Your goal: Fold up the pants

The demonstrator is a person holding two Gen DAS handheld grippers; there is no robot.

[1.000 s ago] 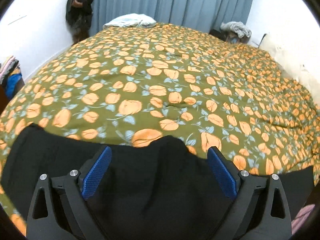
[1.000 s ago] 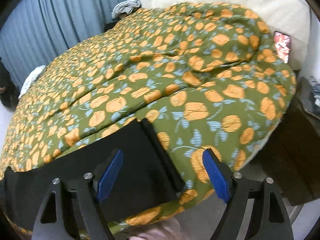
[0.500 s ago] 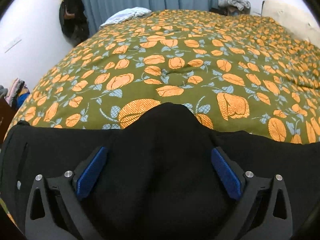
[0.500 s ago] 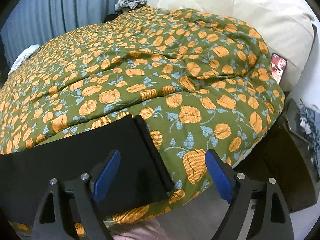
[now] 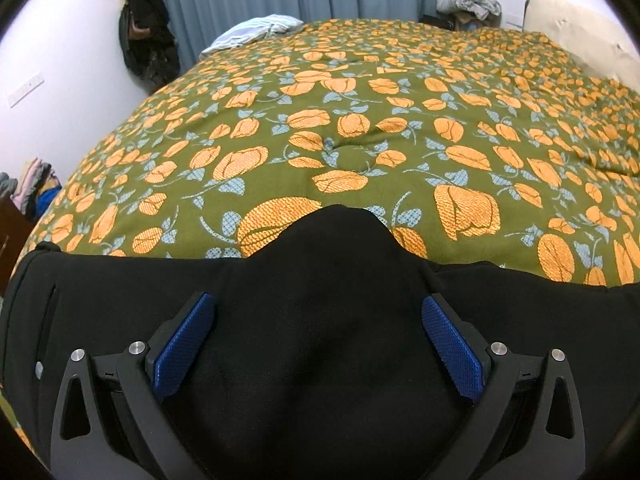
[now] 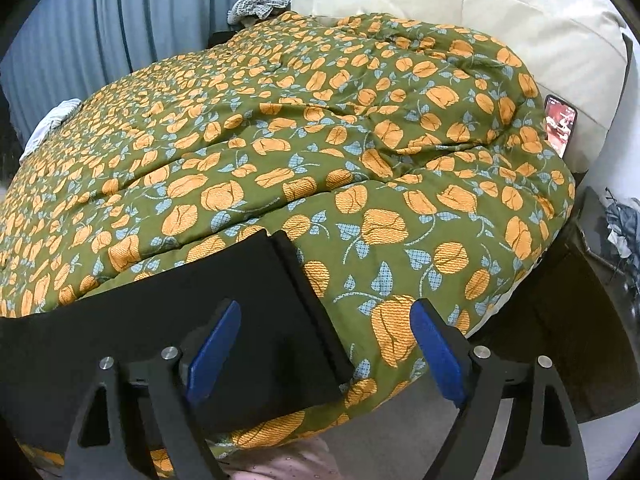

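Observation:
Black pants (image 5: 120, 292) lie flat along the near edge of the bed, on a green quilt (image 5: 344, 148) with orange flowers. The pointed crotch part (image 5: 340, 232) juts toward the middle of the bed. My left gripper (image 5: 319, 300) hovers low over it, open, blue pads wide apart with the black cloth under and between them. In the right wrist view the leg end of the pants (image 6: 200, 280) finishes in a straight hem (image 6: 304, 292). My right gripper (image 6: 326, 307) is open above that hem, one finger over the cloth and the other over the quilt (image 6: 360, 168).
A phone (image 6: 560, 124) leans at the quilt's right edge by the cream headboard (image 6: 500, 20). A dark bedside stand (image 6: 580, 320) is at right. A pale blue cloth (image 5: 256, 30) and grey clothes (image 5: 468, 2) lie at the far end. A dark coat (image 5: 144, 28) hangs on the wall.
My left gripper has come down closer to the pants, and the crotch point now fills more of the space between its fingers. The right gripper has barely shifted and stays open.

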